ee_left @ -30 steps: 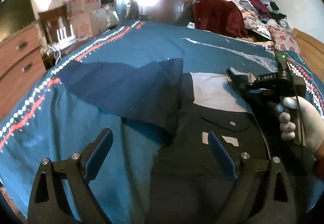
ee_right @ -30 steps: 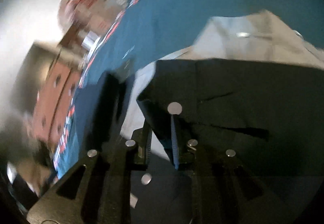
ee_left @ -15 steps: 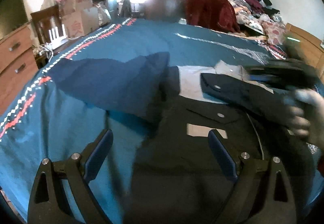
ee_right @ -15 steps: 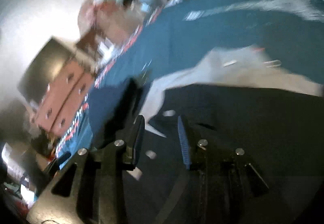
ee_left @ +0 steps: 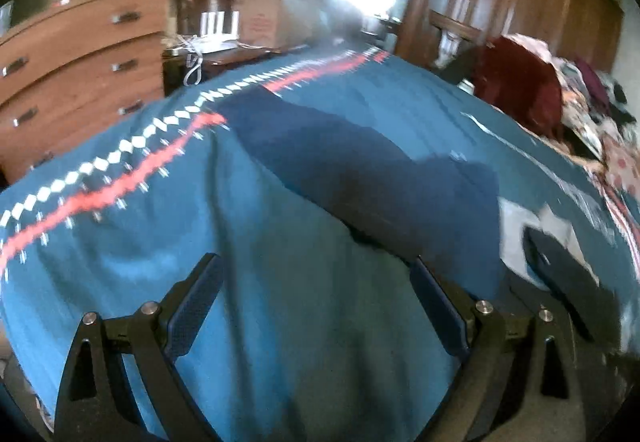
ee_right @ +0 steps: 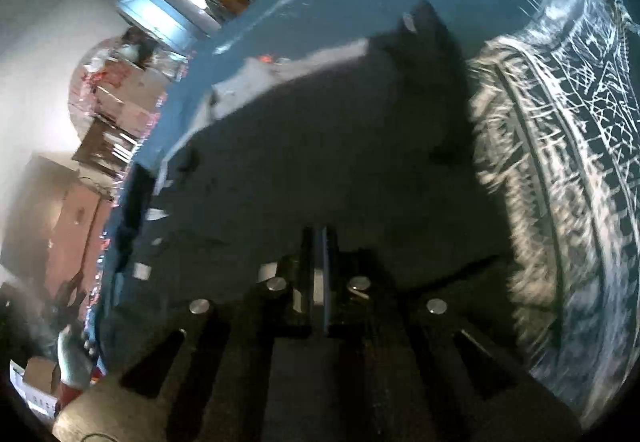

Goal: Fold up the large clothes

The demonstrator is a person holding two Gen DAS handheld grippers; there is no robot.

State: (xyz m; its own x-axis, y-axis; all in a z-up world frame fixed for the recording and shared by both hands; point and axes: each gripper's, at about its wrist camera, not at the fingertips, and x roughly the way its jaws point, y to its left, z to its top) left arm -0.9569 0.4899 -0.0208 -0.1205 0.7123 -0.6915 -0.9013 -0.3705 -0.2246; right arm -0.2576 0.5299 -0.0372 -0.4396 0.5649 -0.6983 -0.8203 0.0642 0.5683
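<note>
Two claws worked over a bed whose teal cover lay beneath both. Ahead of the left claw, fingers apart and empty, sprawled the dark shirt; the right claw was pinched together on its fabric, presumably to draw a fold.

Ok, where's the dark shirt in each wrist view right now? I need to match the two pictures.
Left wrist: the dark shirt lies at the right edge, its sleeve stretching up-left across the bedspread.
Right wrist: it fills the centre, running down to the shut right gripper.
Shared landmark: the teal bedspread under it.
</note>
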